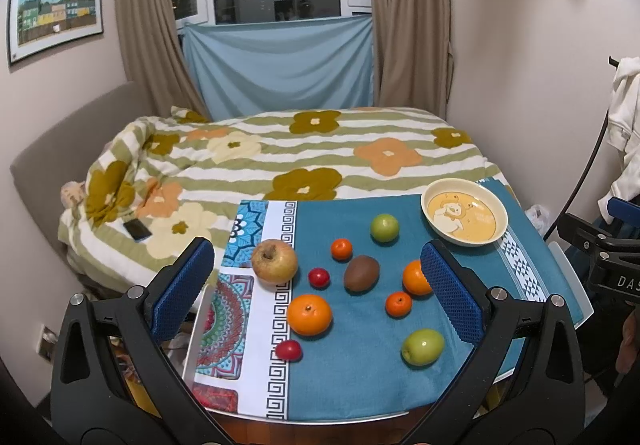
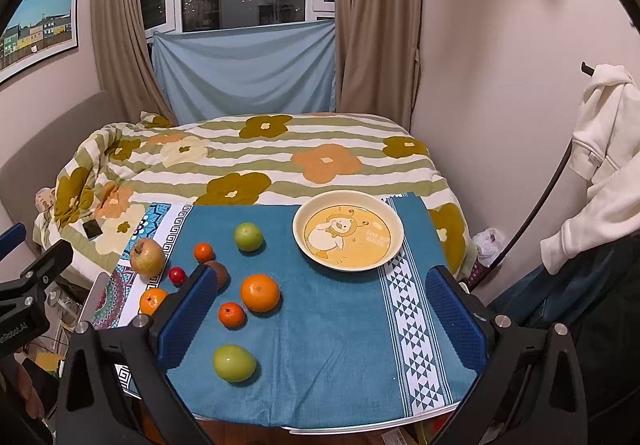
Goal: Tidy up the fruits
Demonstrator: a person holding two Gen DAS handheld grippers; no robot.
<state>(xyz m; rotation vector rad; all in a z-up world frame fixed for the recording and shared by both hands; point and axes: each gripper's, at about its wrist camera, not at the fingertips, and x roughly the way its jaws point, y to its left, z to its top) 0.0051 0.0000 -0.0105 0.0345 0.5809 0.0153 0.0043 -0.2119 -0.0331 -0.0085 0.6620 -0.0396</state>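
Nothing is sorted yet: both the left claw [image 1: 316,285] and right claw [image 2: 320,309] are hovering wide open and empty, the fruits [image 1: 309,315] are lying scattered on the counter [image 1: 360,385], and the bowl [image 2: 348,231] is sitting empty.

A small table [image 2: 420,417] holds a blue cloth [image 2: 340,345]. On the cloth, far right, sits a yellow bowl [image 2: 394,223] with a duck picture. Loose fruit lies to the left: apples, oranges, a brown kiwi [image 1: 361,273] and two little red fruits.

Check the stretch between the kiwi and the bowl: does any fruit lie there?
In the left wrist view, none lies directly between the kiwi and the bowl; only blue cloth shows.
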